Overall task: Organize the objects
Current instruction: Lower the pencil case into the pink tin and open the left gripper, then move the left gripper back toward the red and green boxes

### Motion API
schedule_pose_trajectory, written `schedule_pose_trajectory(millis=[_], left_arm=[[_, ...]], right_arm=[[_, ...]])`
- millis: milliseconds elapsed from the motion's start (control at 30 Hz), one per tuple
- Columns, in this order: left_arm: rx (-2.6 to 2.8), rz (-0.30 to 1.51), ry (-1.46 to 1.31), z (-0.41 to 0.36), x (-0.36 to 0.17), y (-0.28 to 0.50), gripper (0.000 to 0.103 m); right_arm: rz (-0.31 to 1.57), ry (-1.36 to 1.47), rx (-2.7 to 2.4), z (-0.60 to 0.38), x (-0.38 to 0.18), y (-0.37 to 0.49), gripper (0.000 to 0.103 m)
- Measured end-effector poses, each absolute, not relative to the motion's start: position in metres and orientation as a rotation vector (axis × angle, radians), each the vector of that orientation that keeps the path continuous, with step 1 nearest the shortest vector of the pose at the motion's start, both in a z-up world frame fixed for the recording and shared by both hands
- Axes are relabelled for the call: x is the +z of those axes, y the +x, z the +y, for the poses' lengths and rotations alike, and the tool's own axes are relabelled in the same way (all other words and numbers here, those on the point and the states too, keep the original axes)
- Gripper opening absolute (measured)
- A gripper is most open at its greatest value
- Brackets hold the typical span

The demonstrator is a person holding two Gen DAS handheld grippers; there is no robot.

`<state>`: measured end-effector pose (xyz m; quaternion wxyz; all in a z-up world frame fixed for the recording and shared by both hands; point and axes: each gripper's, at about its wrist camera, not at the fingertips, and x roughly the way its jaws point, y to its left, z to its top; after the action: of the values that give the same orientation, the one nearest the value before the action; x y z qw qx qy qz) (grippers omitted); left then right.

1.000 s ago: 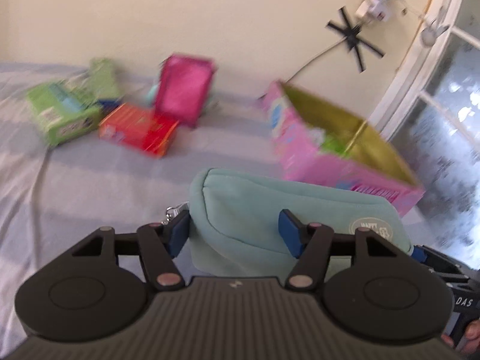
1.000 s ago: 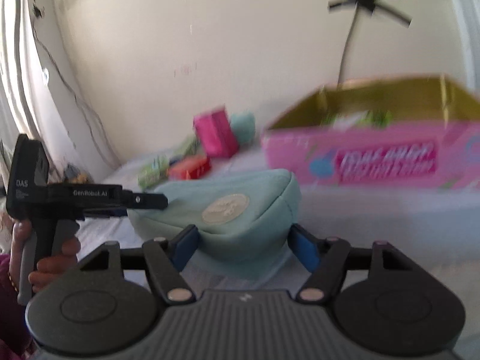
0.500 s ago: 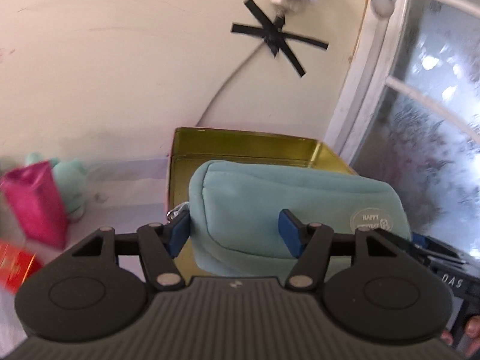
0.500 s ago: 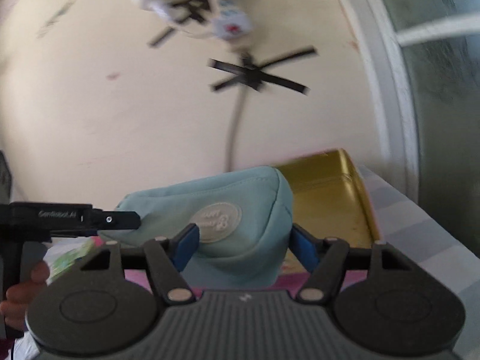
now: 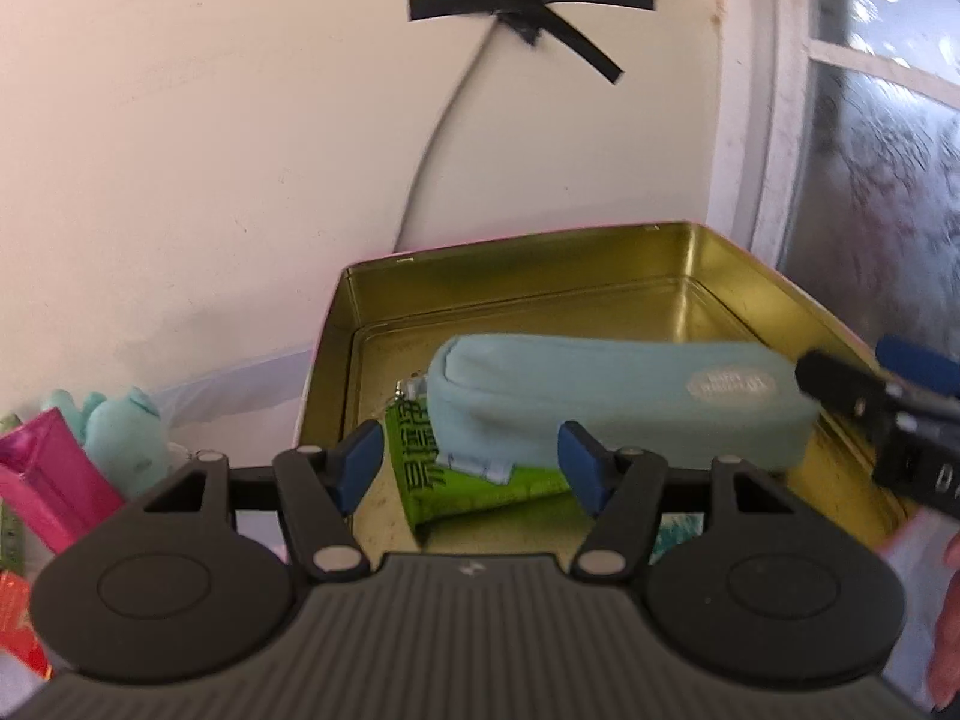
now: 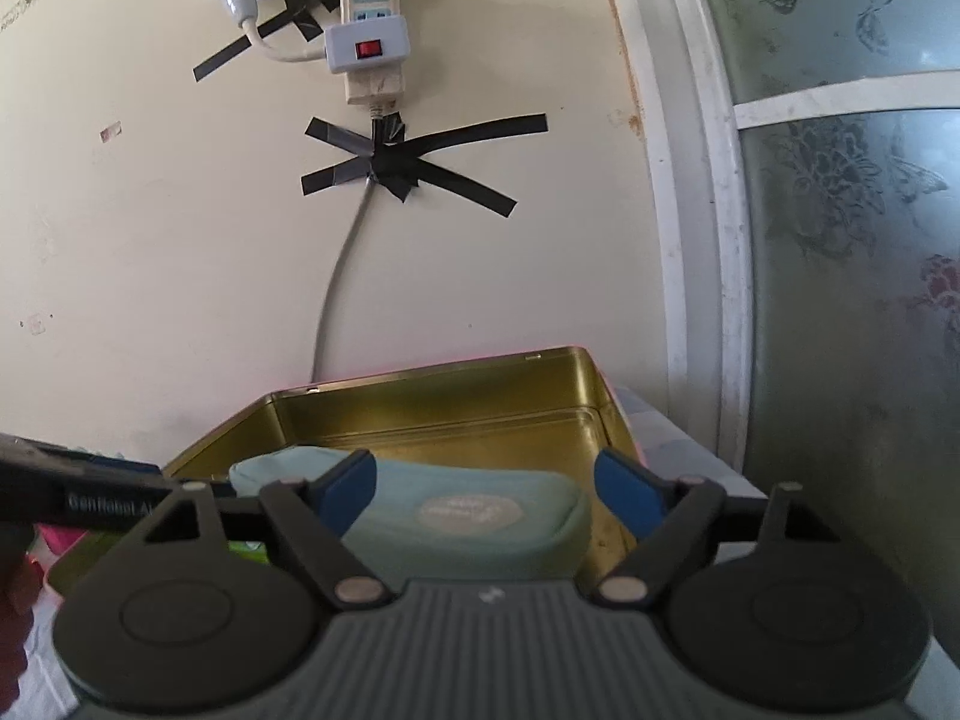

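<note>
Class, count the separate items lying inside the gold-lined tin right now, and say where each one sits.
2 clearly: a teal pencil pouch lying across the tin, and a green packet partly under the pouch's left end. A patterned scrap at the front edge may be a third.

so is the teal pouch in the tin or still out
In. The teal pouch lies on its side inside the gold tin, partly on a green packet, below the rim, with neither gripper's pads touching it.

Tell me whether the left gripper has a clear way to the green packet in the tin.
Probably only partly. The left gripper hangs just above the green packet, jaws apart, but the blue pouch lies across the packet inside the gold tin, leaving only its near end exposed.
</note>
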<state>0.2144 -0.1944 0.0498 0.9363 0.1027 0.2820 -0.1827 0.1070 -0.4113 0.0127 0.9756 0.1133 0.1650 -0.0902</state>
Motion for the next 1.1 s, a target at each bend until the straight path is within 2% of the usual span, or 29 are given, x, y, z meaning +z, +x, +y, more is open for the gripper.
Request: schedule_pose_trajectory(millis=[400,700,767,833,1000,1100], left_arm=[[-0.359,0.573,0.205,-0.174,0.061,0.141,0.066],[-0.338,0.584,0.2,-0.146,0.052,0.101,0.066],[-0.324,0.594,0.201,-0.137,0.047,0.097,0.066],[-0.305,0.609,0.196,-0.127,0.041,0.095,0.066],[-0.247,0.664,0.196,-0.103,0.021,0.097,0.066],[-0.208,0.683,0.197,-0.087,0.013,0.099,0.066]], right_arm=[[0.26,0.347,-0.161,-0.393,0.022,0.02,0.083],[0.358,0.396,-0.111,-0.362,0.013,-0.006,0.082],[0.391,0.405,-0.084,-0.354,0.009,-0.008,0.078],[0.446,0.417,-0.04,-0.345,0.003,-0.005,0.065],[0.551,0.367,0.023,-0.319,-0.013,0.0,0.047],[0.599,0.331,0.051,-0.303,-0.018,0.004,0.046]])
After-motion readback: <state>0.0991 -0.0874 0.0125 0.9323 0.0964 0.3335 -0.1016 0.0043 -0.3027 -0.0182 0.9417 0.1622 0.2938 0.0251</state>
